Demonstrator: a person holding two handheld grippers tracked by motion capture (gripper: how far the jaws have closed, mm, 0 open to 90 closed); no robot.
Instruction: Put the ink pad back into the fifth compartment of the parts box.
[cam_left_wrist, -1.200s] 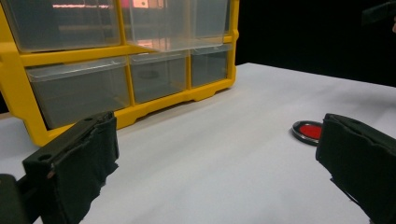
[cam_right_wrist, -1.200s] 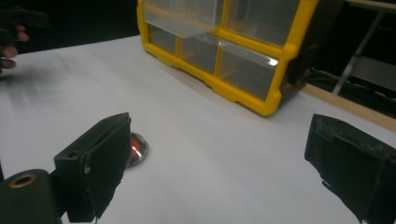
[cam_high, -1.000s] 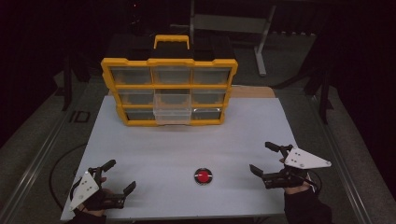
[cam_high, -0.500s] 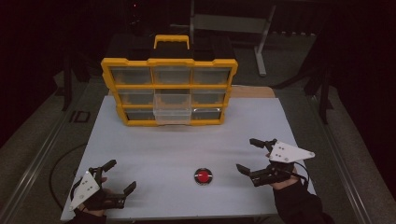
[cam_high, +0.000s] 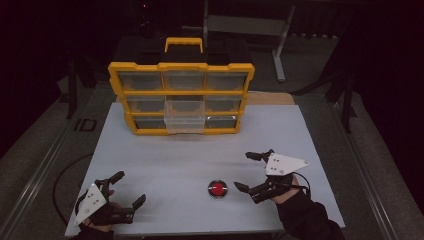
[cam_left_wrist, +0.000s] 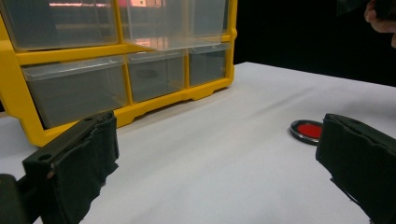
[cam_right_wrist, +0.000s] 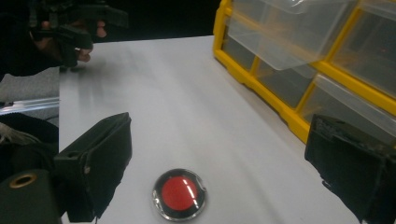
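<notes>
target: red disc (cam_high: 218, 188) with a clear, shiny rim lies flat on the white table (cam_high: 200, 150), near the front edge, well apart from the yellow drawer organizer (cam_high: 181, 97).
right gripper (cam_high: 254, 172): jaws wide apart, nothing held; just beside the disc on its right side, not touching it as far as I can tell. In the right gripper view the disc (cam_right_wrist: 179, 194) sits low between the two black jaws, nearer the left one.
left gripper (cam_high: 127, 189): jaws apart, empty; parked at the front left corner of the table, well apart from the disc.
drawer: middle clear drawer (cam_high: 184, 116) of the organizer stands pulled out; likely drop spot, that's a guess.
risk 1: disc is thin and flat on the table; if the jaws close too high they pinch air or clip the rim and skid it away.
risk 2: glossy rim looks slippery; an off-centre pinch could squirt it out sideways, maybe off the front edge.
risk 3: jaws coming down too steeply hit the table before they close.
right hand pose: forearm enters from bottom right, gripper angled toward the table centre, jaws tilted down over the table, grey plate (cam_high: 283, 164) facing up.
left hand pose: low, close to the table, jaws pointing right along the front edge; looks idle.
</notes>
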